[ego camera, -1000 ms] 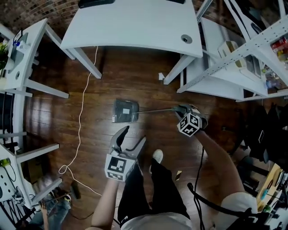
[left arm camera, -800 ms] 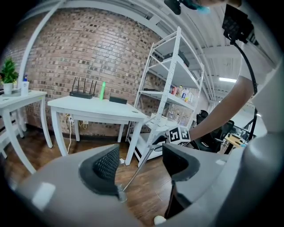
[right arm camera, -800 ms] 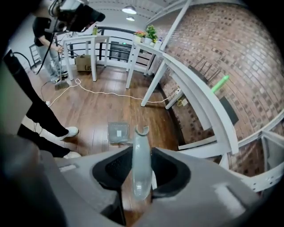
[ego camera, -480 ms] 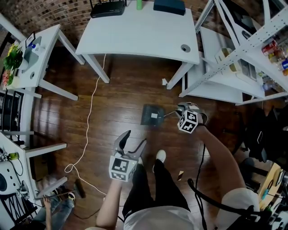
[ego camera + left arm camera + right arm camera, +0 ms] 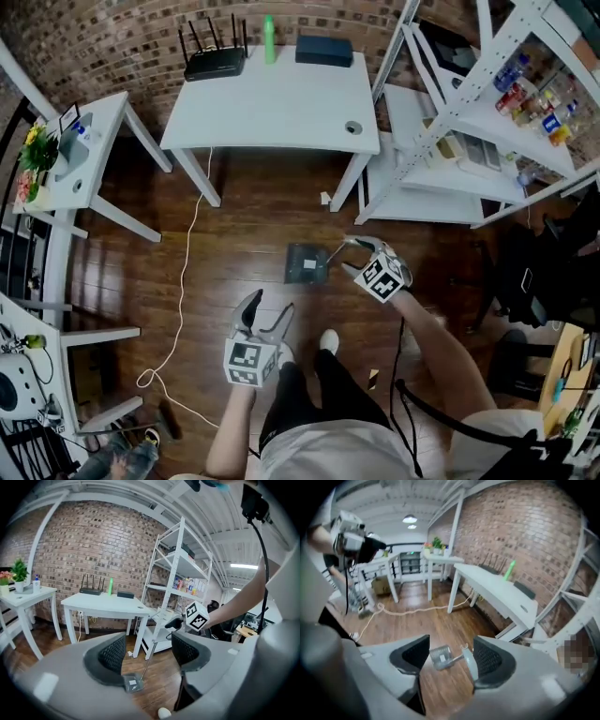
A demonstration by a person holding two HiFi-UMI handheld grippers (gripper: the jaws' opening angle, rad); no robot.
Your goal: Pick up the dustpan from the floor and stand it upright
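The grey dustpan (image 5: pixel 307 263) rests with its pan on the dark wooden floor, and its thin metal handle (image 5: pixel 335 251) rises steeply toward my right gripper (image 5: pixel 351 246). In the right gripper view the pan (image 5: pixel 439 656) shows far below, and the handle's pale top (image 5: pixel 469 663) leans on the right pad. My right gripper (image 5: pixel 447 656) is opening and its left pad stands off the handle. My left gripper (image 5: pixel 264 313) hangs open and empty nearer the person's legs. From the left gripper (image 5: pixel 147 651) view the dustpan (image 5: pixel 132 683) stands ahead on the floor.
A white desk (image 5: pixel 272 103) with a router and a green bottle stands beyond the dustpan. White shelving (image 5: pixel 469 141) fills the right side and a white side table (image 5: pixel 75 159) the left. A white cable (image 5: pixel 183 281) trails over the floor. The person's shoe (image 5: pixel 328 339) is near.
The handle has swung up from lying along the floor to steeply upright, the pan sliding toward the right gripper. The right jaws have parted. Both grippers have risen.
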